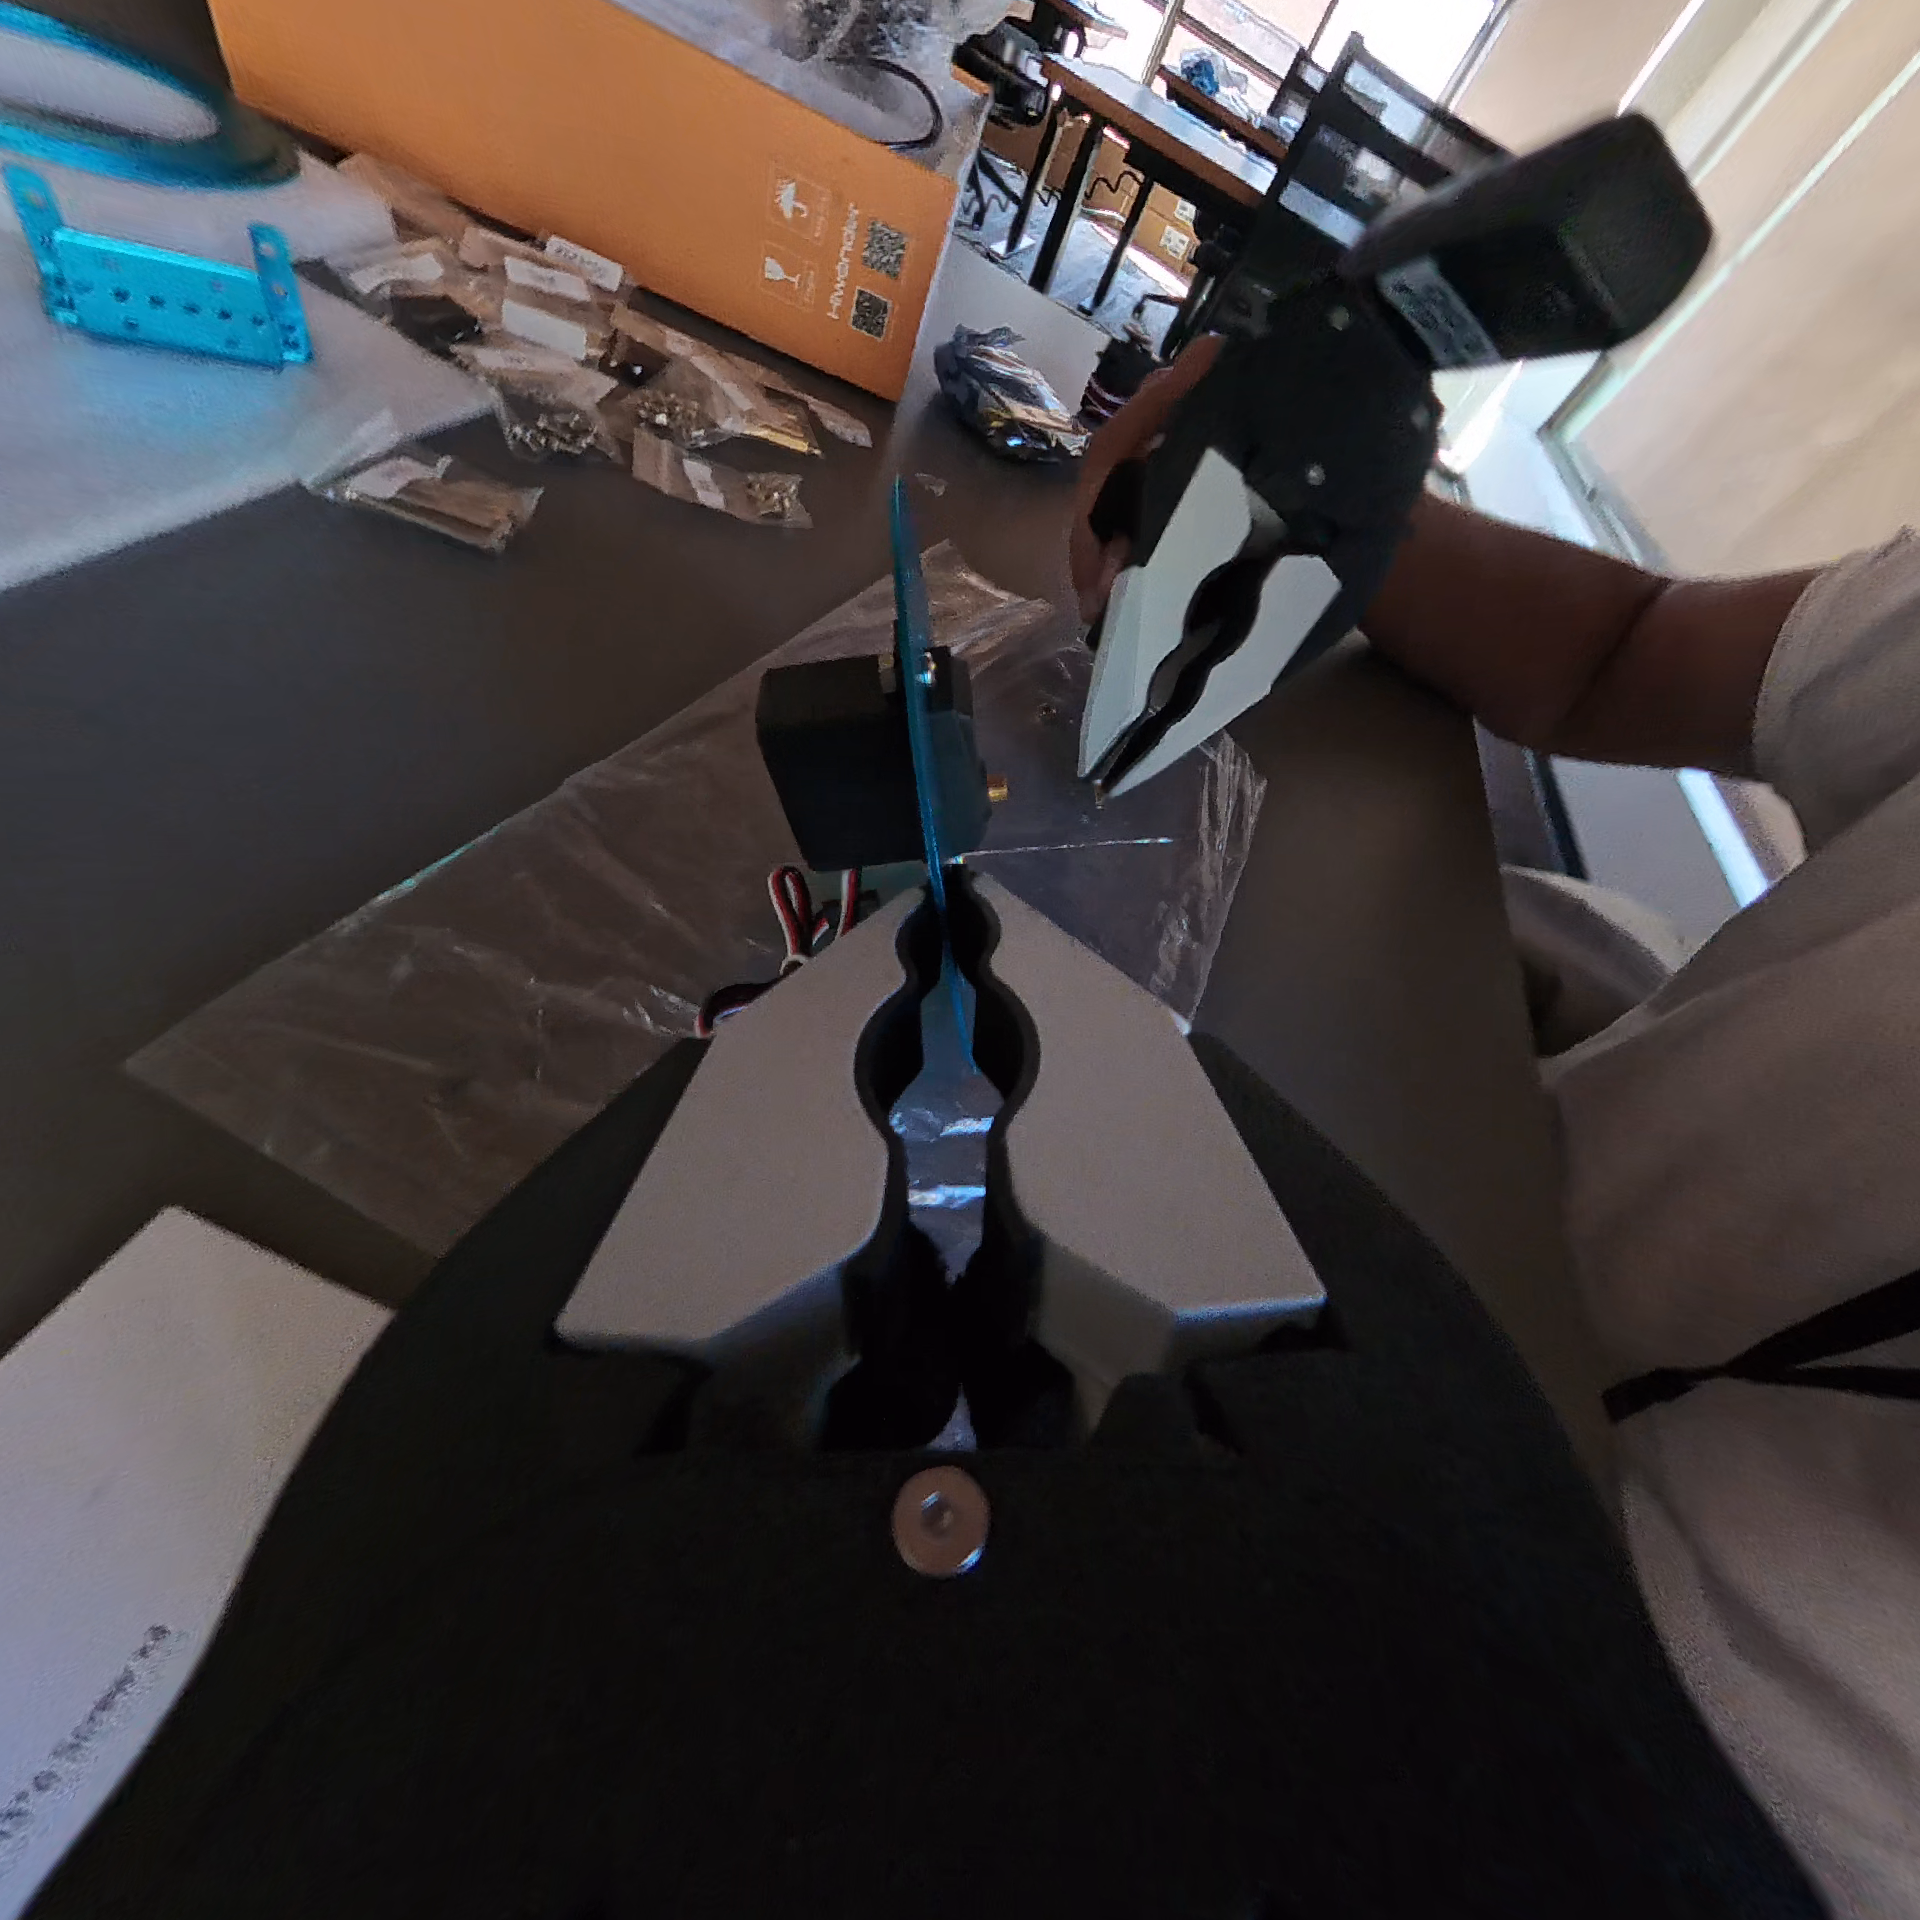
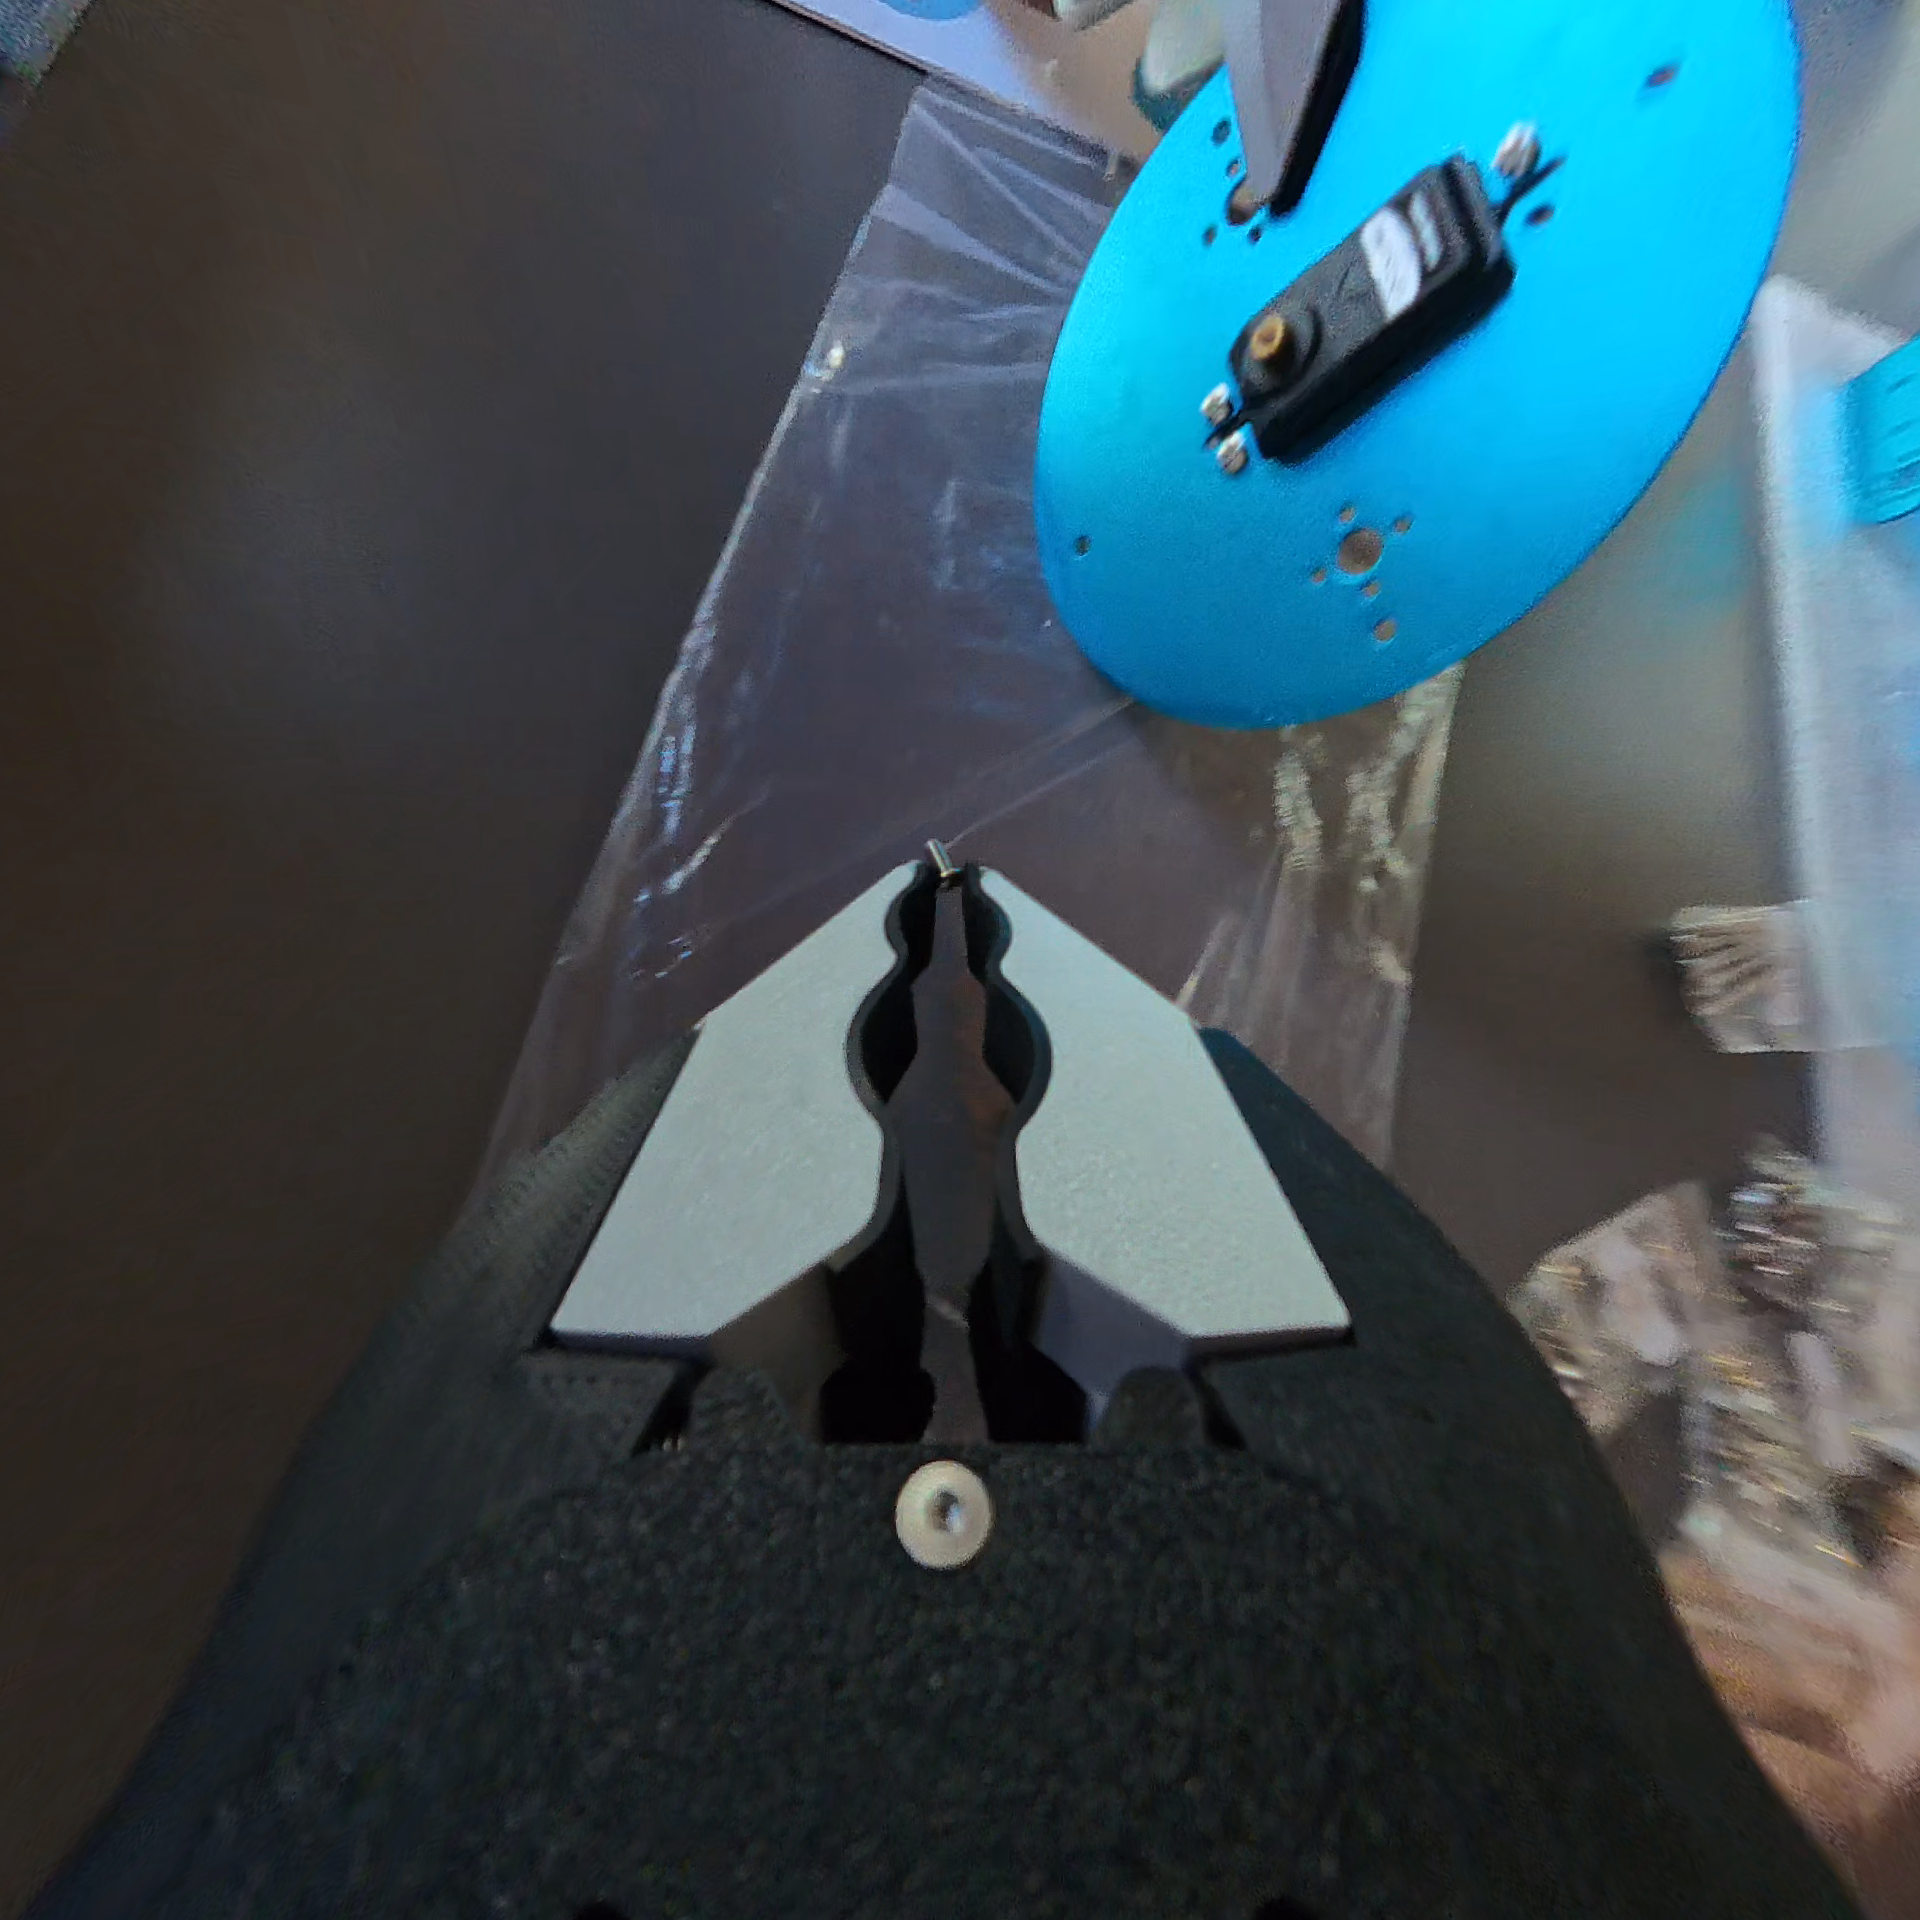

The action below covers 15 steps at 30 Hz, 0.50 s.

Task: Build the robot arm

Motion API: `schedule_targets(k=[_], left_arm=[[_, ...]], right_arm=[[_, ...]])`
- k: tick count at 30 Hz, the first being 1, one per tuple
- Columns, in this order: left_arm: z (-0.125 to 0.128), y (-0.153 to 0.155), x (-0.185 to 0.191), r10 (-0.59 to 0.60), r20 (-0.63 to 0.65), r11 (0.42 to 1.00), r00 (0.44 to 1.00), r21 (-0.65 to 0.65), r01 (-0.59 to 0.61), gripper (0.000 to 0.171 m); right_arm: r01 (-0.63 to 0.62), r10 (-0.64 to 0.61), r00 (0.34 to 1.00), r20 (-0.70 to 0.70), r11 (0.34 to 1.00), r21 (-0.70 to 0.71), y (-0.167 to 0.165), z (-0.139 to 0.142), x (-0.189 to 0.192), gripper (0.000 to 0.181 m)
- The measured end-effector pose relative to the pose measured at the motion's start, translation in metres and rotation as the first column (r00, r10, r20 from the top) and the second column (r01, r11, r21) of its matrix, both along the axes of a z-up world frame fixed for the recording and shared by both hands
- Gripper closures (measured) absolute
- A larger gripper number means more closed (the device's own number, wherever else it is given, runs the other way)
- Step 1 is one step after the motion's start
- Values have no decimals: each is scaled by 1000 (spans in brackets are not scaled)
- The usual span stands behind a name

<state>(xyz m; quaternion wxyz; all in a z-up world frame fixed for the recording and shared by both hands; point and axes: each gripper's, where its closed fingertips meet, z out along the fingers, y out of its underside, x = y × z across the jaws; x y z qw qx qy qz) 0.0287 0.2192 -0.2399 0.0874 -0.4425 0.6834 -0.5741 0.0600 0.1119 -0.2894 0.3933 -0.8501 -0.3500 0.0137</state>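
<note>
My left gripper (image 1: 948, 883) is shut on the edge of a round blue metal plate (image 1: 920, 665) and holds it upright above a clear plastic sheet (image 1: 520, 935). A black servo (image 1: 831, 758) with red, white and black wires is screwed through the plate. In the right wrist view the plate (image 2: 1351, 540) faces me, with the servo (image 2: 1371, 301) and a left fingertip (image 2: 1283, 94) on its rim. My right gripper (image 2: 943, 875) is shut on a small silver screw (image 2: 939, 860) that sticks out of its tips. It also shows in the left wrist view (image 1: 1099, 784), just right of the plate.
An orange cardboard box (image 1: 582, 156), a blue U-shaped bracket (image 1: 166, 296) and several small bags of hardware (image 1: 623, 384) lie on the dark table at the back. A white box (image 1: 135, 1455) sits near left. A person's forearm (image 1: 1558, 644) reaches in from the right. Left tips to right tips: about 12 cm.
</note>
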Motion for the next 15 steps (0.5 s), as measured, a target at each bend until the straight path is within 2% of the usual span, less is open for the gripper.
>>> schedule_targets(k=[3,5,9,12,15], left_arm=[[-4,6,3,41,-102,993,994,-101,-52,171],[-6,10,4,53,-140,987,989,-144,-73,171],[-8,12,6,69,-183,976,981,-189,-104,171],[-9,13,7,81,-201,970,976,-209,-123,171],[-10,13,7,85,-213,966,973,-220,-133,171]], right_arm=[[57,-90,970,227,988,147,16,10,12,177],[79,-167,911,378,968,236,27,17,20,177],[39,-274,739,615,929,367,47,31,27,178],[34,-367,632,683,893,449,64,47,28,178],[-34,-429,472,771,865,501,81,66,29,178]])
